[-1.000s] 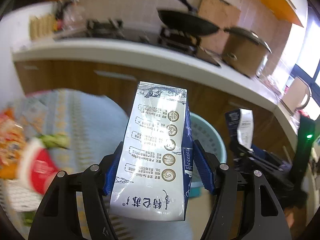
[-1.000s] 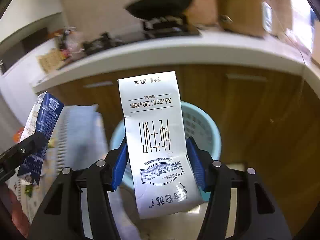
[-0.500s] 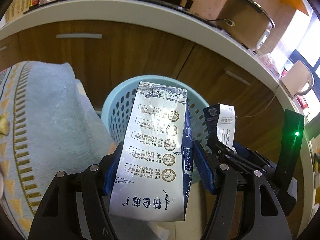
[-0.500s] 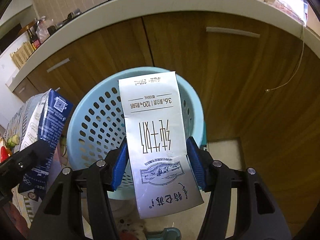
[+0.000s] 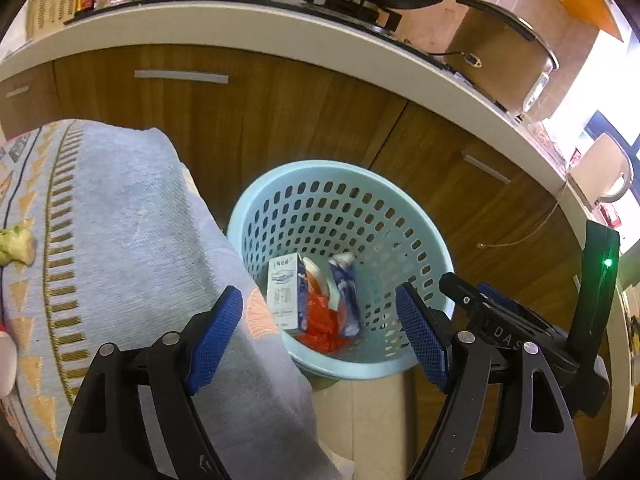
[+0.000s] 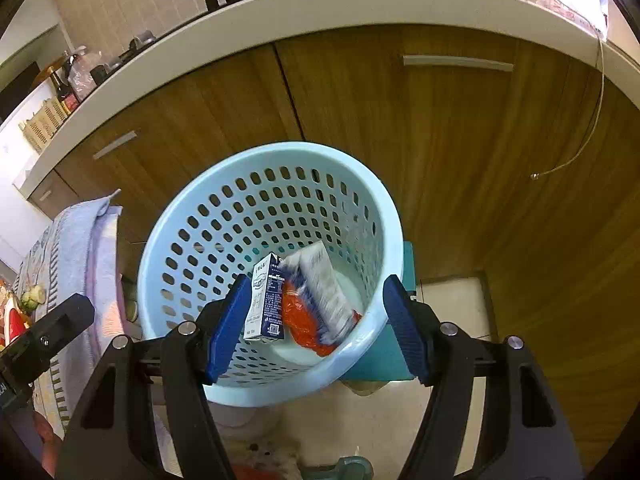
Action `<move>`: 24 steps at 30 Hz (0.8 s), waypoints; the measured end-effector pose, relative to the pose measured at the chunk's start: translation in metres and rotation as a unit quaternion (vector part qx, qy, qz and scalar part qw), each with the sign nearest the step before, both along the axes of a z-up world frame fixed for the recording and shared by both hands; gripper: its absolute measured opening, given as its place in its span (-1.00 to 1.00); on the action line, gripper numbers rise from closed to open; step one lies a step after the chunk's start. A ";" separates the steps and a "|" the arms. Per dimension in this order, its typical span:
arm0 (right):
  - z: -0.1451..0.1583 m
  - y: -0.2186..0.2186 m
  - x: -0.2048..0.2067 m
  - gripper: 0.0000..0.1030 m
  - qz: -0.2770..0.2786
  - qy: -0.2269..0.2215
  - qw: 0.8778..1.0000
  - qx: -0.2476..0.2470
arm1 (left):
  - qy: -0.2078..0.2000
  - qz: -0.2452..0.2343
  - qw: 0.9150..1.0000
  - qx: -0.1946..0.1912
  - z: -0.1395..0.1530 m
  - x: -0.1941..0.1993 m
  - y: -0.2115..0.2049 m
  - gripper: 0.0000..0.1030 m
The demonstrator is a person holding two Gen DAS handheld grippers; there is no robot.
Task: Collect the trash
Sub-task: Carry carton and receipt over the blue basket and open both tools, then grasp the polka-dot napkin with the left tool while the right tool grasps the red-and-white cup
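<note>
At the bottom of both views our left gripper (image 5: 319, 322) and right gripper (image 6: 314, 322) are opening with nothing between them, and beyond, mid-frame, two cartons (image 6: 266, 300) lie in the basket (image 6: 192, 208), likely light, crushable, best gripped across flat sides.

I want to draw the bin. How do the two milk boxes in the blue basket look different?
The left carton stands nearly upright and looks sharp, with its dark blue side showing. The right carton leans tilted over the orange-red wrapper and looks blurry, with its pale side showing. Both lie inside the blue basket, and neither gripper touches them.
</note>
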State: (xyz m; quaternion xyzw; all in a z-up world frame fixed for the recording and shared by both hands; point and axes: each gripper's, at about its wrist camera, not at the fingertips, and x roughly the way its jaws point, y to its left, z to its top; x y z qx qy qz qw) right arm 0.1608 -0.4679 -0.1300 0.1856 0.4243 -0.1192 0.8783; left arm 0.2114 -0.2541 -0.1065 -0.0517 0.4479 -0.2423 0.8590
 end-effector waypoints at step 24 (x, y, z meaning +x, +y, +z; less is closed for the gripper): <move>0.083 0.187 -0.012 0.04 0.216 -0.106 0.970 -0.015 | -0.099 0.141 0.985 -0.001 0.072 -0.086 0.185 0.50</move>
